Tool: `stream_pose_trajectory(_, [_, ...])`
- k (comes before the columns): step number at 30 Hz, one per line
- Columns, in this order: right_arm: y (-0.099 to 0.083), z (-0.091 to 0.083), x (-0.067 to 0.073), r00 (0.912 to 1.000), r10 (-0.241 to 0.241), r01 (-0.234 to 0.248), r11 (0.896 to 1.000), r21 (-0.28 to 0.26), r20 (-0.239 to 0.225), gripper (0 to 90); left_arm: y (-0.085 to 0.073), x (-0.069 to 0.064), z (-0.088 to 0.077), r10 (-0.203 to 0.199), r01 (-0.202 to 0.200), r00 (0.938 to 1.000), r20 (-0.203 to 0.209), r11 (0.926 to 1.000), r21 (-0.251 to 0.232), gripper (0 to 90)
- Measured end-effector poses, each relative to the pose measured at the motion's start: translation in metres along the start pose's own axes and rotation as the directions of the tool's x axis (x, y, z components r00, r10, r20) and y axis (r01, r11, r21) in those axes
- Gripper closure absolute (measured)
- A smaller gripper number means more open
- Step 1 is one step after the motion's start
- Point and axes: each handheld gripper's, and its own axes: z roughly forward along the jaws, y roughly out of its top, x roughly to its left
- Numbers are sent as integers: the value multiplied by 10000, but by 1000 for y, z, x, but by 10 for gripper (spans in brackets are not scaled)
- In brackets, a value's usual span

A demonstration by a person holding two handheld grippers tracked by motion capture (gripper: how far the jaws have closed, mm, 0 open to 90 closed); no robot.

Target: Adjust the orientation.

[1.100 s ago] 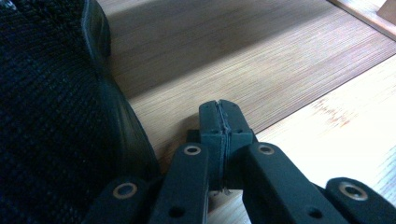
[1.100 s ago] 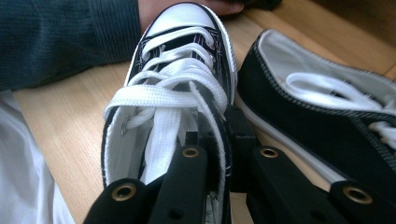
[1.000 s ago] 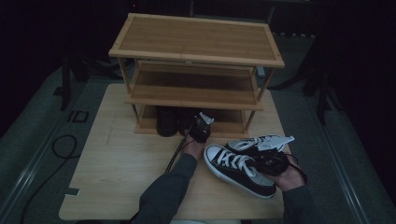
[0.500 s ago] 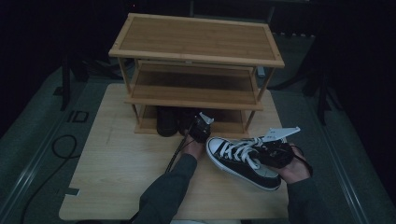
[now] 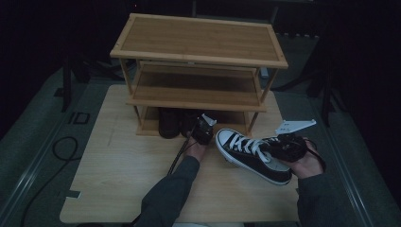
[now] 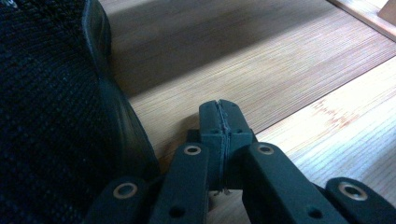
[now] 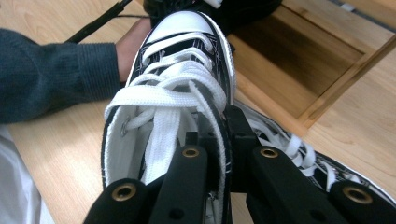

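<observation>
A black-and-white lace-up sneaker point(image 5: 248, 152) hangs just above the table, toe toward the wooden shoe rack point(image 5: 198, 45). My right gripper point(image 5: 287, 147) is shut on the sneaker's point(image 7: 182, 60) side wall by the opening, one jaw inside and one outside point(image 7: 223, 125). A second matching sneaker point(image 7: 336, 175) lies under it on the table. My left gripper point(image 5: 204, 130) rests at the front of the rack's bottom level, jaws shut with nothing between them point(image 6: 219, 111). A black shoe point(image 6: 51, 116) sits right beside it on the bottom board.
Dark shoes point(image 5: 168, 122) stand under the rack's lowest shelf. The rack's middle shelf point(image 5: 198, 90) and top are bare. A light wooden table point(image 5: 118, 179) carries everything. A cable point(image 5: 56, 151) lies on the floor at the left.
The right gripper has lifted the sneaker off the table and carried it slightly right. The left gripper has stayed put.
</observation>
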Motion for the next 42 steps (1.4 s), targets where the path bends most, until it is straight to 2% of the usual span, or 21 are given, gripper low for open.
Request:
stream_pose_trajectory(19, [15,-20,-18,9997,230,-223,9986,-471,129,876,0,-1,0,-52,52,10000,-60,10000,-32,897])
stream_pose_trajectory(27, [23,-21,-20,9998,218,-216,9977,-639,22,876,0,-1,0,-41,41,10000,-88,10000,-39,898])
stream_pose_trajectory(31, [32,-22,-21,9998,179,-180,9966,-805,-15,876,0,-1,0,-53,53,10000,-42,10000,-39,898])
stream_pose_trajectory(42, [47,-22,-24,9997,205,-218,9934,-1127,-122,876,0,-2,0,-76,75,9997,-218,10000,-51,900])
